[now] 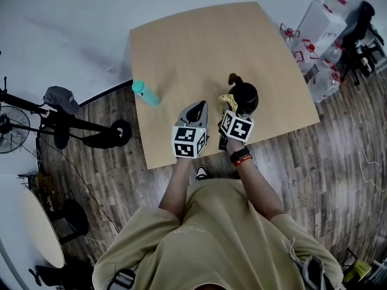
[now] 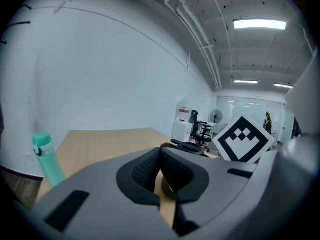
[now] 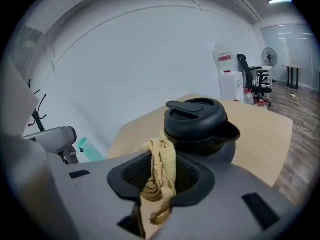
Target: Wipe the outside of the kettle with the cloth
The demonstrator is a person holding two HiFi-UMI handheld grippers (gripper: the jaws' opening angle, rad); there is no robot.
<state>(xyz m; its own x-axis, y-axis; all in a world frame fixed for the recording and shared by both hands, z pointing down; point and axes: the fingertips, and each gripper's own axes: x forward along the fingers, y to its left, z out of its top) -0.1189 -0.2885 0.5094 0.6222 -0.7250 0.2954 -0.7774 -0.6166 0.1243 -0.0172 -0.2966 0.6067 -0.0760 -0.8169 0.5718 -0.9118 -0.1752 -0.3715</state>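
Your black kettle [image 1: 245, 96] stands upright, lid on, close to the table's [image 1: 181, 53] near edge. Your yellow cloth [image 3: 162, 164] hangs bunched, clamped in your right gripper [image 3: 159, 184], just beside the kettle.

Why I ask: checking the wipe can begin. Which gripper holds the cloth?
The right gripper: its jaws are shut on the yellow cloth, close by the black kettle. The left gripper has its jaws together, nothing between them.
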